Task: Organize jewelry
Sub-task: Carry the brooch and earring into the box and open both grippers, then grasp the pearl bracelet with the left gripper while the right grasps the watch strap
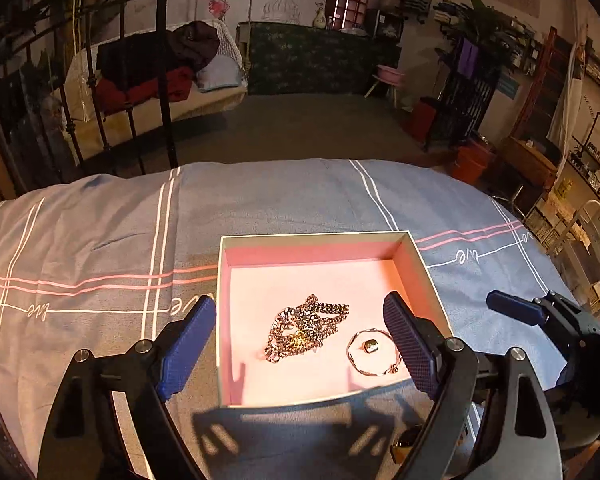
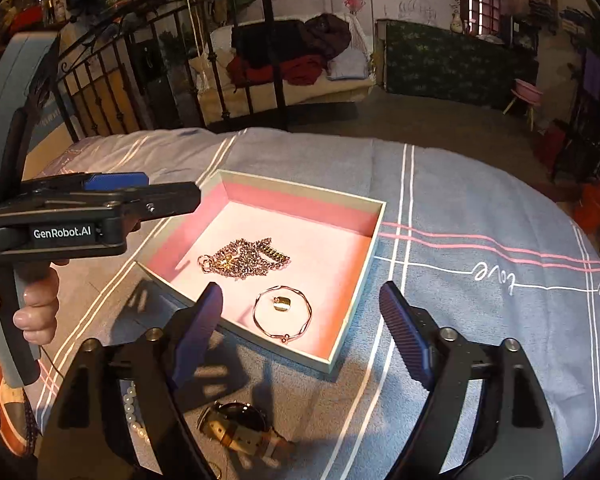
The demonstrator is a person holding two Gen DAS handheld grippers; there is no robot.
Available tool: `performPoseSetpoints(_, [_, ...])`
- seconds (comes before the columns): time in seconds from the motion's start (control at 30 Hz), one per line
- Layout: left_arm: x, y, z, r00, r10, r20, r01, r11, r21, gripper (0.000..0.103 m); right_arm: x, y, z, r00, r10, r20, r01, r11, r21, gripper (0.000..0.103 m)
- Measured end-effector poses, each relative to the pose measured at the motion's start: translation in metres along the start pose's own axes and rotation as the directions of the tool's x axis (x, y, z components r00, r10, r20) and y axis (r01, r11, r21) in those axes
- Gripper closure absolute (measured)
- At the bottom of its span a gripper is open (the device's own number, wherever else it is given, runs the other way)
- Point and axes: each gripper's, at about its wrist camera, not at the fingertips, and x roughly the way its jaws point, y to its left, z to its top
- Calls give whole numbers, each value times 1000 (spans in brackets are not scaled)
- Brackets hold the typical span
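An open box with a pink lining (image 1: 320, 240) (image 2: 364, 272) lies on the striped cloth. In it lie a bunched chain necklace (image 1: 304, 328) (image 2: 242, 258), a thin bangle (image 1: 374, 354) (image 2: 282, 316) and a small gold ring (image 1: 370, 345) (image 2: 282, 303) inside the bangle. My left gripper (image 1: 300, 336) is open and empty, above the box's near side. My right gripper (image 2: 300, 316) is open and empty, over the box's near corner. A watch (image 2: 240, 428) and a pearl string (image 2: 134, 416) lie on the cloth near the right gripper.
The left gripper's body (image 2: 80, 216) and the hand holding it show at the left of the right wrist view. The right gripper's finger (image 1: 516, 308) shows at the right of the left wrist view. The cloth-covered table (image 1: 100, 240) ends at a rounded far edge.
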Motion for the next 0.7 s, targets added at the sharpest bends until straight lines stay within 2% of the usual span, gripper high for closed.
performPoseSetpoints(0.1, [-25, -2, -30, 1000, -26, 8, 25, 999, 41, 18, -26, 2, -20, 999, 42, 2, -42, 999, 7, 22])
performPoseSetpoints(0.2, [-34, -4, -69, 999, -23, -40, 26, 997, 69, 18, -36, 12, -52, 996, 74, -45, -74, 997, 7, 22])
performPoseSetpoints(0.23, [-35, -5, -83, 998, -20, -53, 24, 997, 73, 18, -36, 17, -64, 994, 87, -67, -87, 996, 8, 26])
performPoseSetpoints(0.27, [-36, -6, -95, 997, -26, -68, 32, 997, 75, 18, -35, 21, -76, 990, 107, -91, -107, 994, 7, 36])
performPoseSetpoints(0.3, [-35, -7, -106, 995, -39, -91, 46, 996, 75, 18, -33, 25, -86, 987, 115, -114, -115, 993, 8, 42])
performPoseSetpoints(0.33, [-33, -9, -117, 992, -45, -117, 55, 995, 80, 18, -30, 28, -96, 984, 113, -135, -112, 994, 13, 46])
performPoseSetpoints(0.4, [-26, -13, -134, 987, -35, -158, 51, 994, 99, 19, -21, 28, -110, 979, 116, -167, -112, 993, 35, 47])
performPoseSetpoints(0.5, [-14, -15, -145, 980, 4, -197, 20, 993, 117, 24, -15, 25, -115, 978, 95, -183, -87, 995, 52, 47])
performPoseSetpoints(0.67, [8, -21, -143, 968, 39, -249, 8, 983, 182, 30, -16, 19, -110, 987, 56, -154, -48, 997, 56, 46])
performPoseSetpoints(0.7, [12, -24, -141, 968, 40, -247, 11, 979, 202, 36, -15, 17, -110, 987, 51, -155, -42, 997, 58, 46])
